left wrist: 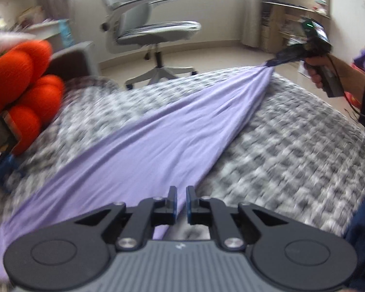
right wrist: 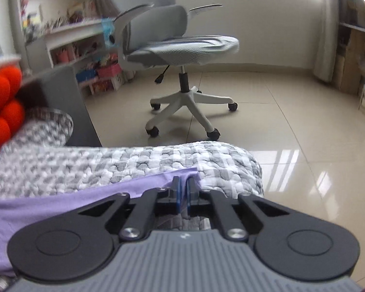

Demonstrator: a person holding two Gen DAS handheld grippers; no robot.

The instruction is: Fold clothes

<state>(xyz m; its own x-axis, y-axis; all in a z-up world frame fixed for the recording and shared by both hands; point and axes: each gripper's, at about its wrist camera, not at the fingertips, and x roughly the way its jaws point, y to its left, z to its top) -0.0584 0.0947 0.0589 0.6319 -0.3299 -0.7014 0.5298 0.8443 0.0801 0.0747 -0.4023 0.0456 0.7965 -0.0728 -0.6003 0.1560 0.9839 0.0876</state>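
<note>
Your left gripper (left wrist: 181, 203) sat nearest the left wrist lens, fingers narrowly parted over the cloth (left wrist: 158, 131), gripping nothing visible. That lilac cloth stretched taut across the quilt (left wrist: 291, 146) to your right gripper (left wrist: 272, 64), which pinched its far corner.

Right wrist view: your right gripper (right wrist: 183, 189) was clamped on the cloth (right wrist: 61, 204) edge near the quilt (right wrist: 134, 165) end.

Risk: with one end held, further tension could drag the cloth askew or slip it from the pads.

Blur smears the quilt (left wrist: 291, 146) and shelves (right wrist: 68, 36); the orange cushion (left wrist: 19, 85) runs off the left edge; the cloth's (left wrist: 158, 133) near corner hides beneath the left gripper (left wrist: 181, 200)
</note>
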